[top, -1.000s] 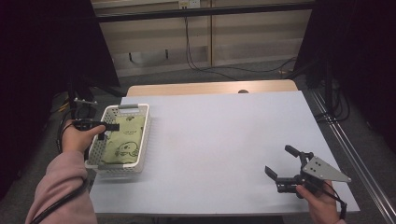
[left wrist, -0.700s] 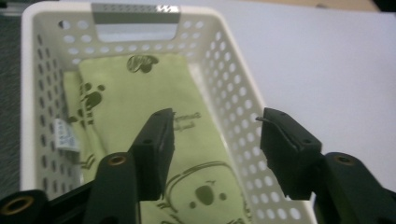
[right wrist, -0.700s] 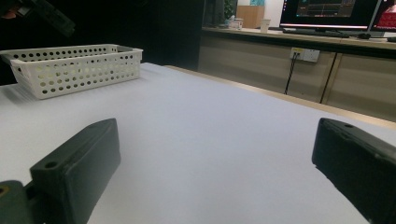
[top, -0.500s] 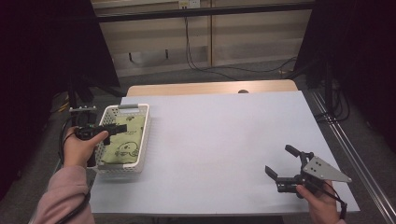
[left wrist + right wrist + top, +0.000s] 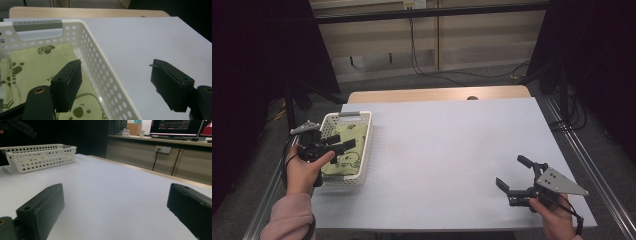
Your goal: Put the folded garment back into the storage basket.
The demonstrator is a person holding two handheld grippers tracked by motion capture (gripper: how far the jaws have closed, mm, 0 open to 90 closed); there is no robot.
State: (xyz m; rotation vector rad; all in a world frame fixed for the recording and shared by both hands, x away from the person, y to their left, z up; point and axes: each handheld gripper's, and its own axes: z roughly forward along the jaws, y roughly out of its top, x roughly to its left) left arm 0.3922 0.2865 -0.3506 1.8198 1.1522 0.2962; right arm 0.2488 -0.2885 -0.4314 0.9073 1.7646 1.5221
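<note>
In the high view the left gripper (image 5: pixel 343 146) hangs over the white basket (image 5: pixel 363 131) at the table's (image 5: pixel 452 145) left edge, where a green cloth (image 5: pixel 346 159) lies folded; its jaws have just been opening and hold nothing; the right gripper (image 5: pixel 514 176) rests wide open and empty near the front right corner. The left gripper view adds the printed pattern on the cloth (image 5: pixel 37 67), with one jaw inside the basket wall (image 5: pixel 105 75) and one outside; the cloth looks soft, light and limp, best pinched at a folded edge. The right gripper view shows the basket (image 5: pixel 40 156) from the side, well apart, with the cloth hidden by the wall.
</note>
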